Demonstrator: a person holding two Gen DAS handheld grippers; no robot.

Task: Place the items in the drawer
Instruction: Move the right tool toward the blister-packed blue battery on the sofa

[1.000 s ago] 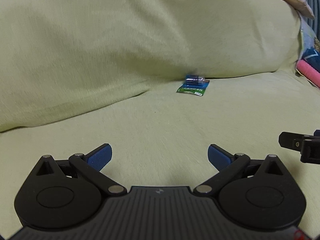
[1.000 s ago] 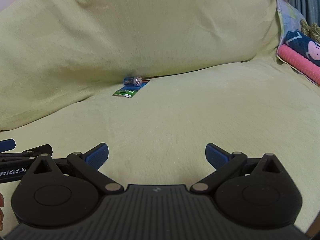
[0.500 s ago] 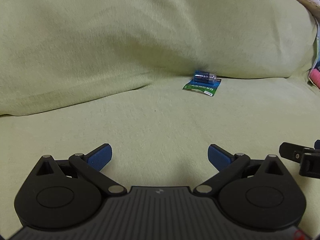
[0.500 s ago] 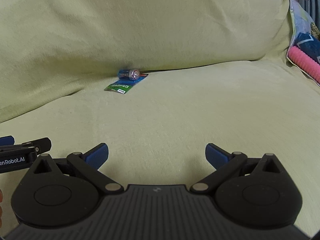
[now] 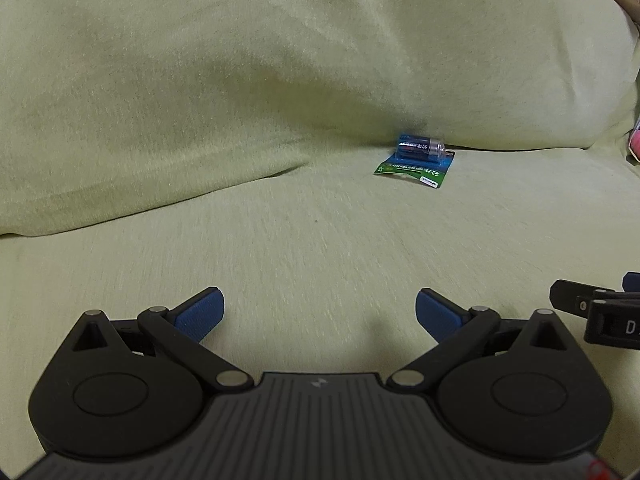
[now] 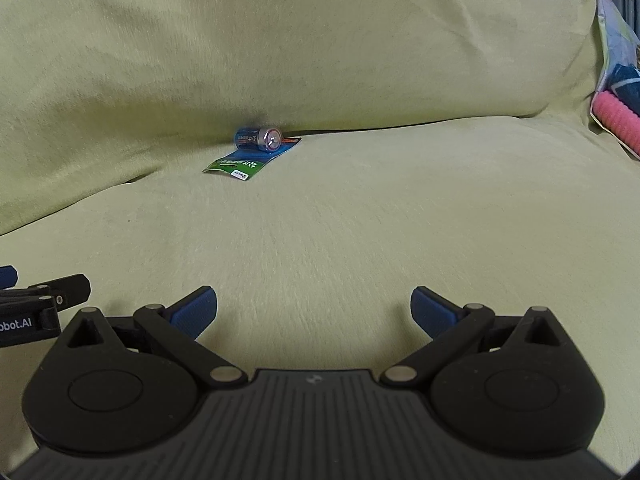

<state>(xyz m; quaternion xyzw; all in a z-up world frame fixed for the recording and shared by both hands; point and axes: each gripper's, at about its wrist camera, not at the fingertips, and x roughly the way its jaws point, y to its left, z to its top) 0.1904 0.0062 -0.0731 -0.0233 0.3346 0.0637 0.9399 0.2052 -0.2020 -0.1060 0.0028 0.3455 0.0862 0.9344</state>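
A battery blister pack [image 5: 416, 158] lies on a yellow-green sofa cover [image 5: 312, 248], far from both cameras, right at the crease where the seat meets the back cushion [image 5: 280, 60]. Its blue cylindrical battery [image 6: 258, 139] lies on its side at the far end of the card, and the green printed end of the card points toward the near side. In the left wrist view the pack sits right of centre; in the right wrist view it sits left of centre. The left gripper [image 5: 319, 314] has its jaws spread wide, its blue pads [image 5: 200, 314] well apart with only bare fabric between them, and it holds nothing. The right gripper [image 6: 314, 312] is likewise spread wide and empty, its blue pads [image 6: 194, 312] over the seat. The two grippers are side by side near the front of the seat, each showing as a black edge in the other's view, and both are well apart from the pack. A pink ribbed item [image 6: 618, 126] lies at the far right edge against patterned cloth.
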